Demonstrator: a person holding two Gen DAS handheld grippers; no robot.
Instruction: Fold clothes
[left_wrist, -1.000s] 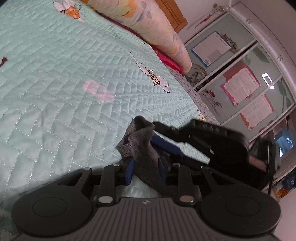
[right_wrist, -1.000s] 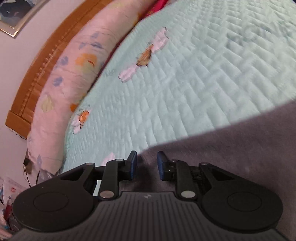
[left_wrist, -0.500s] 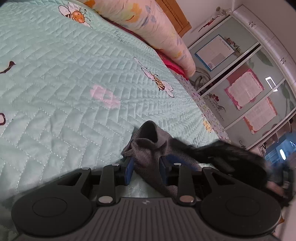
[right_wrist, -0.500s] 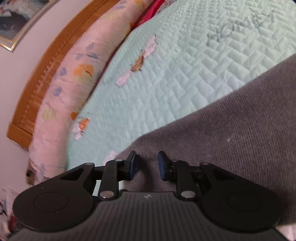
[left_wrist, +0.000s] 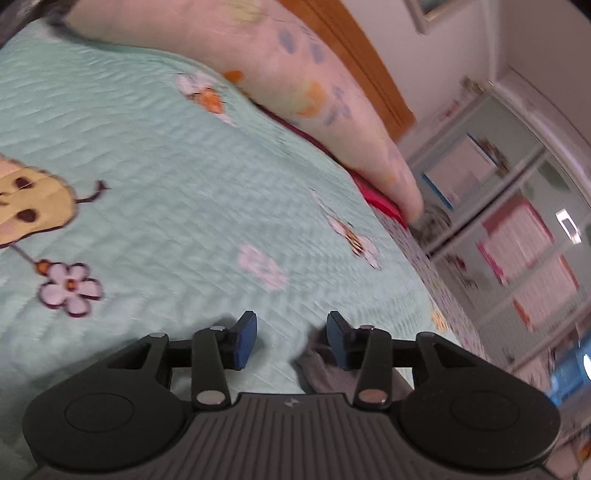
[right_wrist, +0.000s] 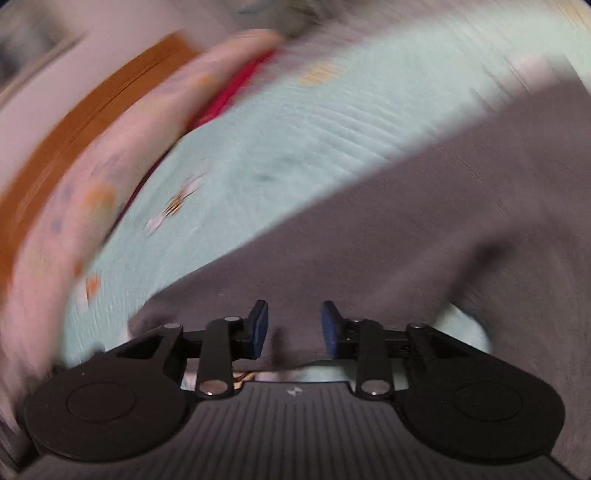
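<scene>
A grey garment (right_wrist: 406, 221) lies spread over the mint quilted bedspread (right_wrist: 295, 122) and fills the right and lower part of the blurred right wrist view. My right gripper (right_wrist: 294, 328) hovers over its near edge. Its jaws are opening, and the cloth lies under the gap with the pads not pressing on it. In the left wrist view only a grey corner of the garment (left_wrist: 325, 373) shows, under the right finger. My left gripper (left_wrist: 291, 338) is also opening, and only the bedspread (left_wrist: 166, 184) shows between its blue pads.
A long floral pillow (left_wrist: 314, 92) lies along the wooden headboard (left_wrist: 362, 62) at the far side of the bed, with red fabric (left_wrist: 380, 203) under its end. A wardrobe with papers on its doors (left_wrist: 517, 240) stands past the bed's right edge.
Both grippers have let go of the grey cloth and spread their jaws. The left view has swung away, so the right gripper no longer shows in it. The right gripper moved quickly, blurring its view.
</scene>
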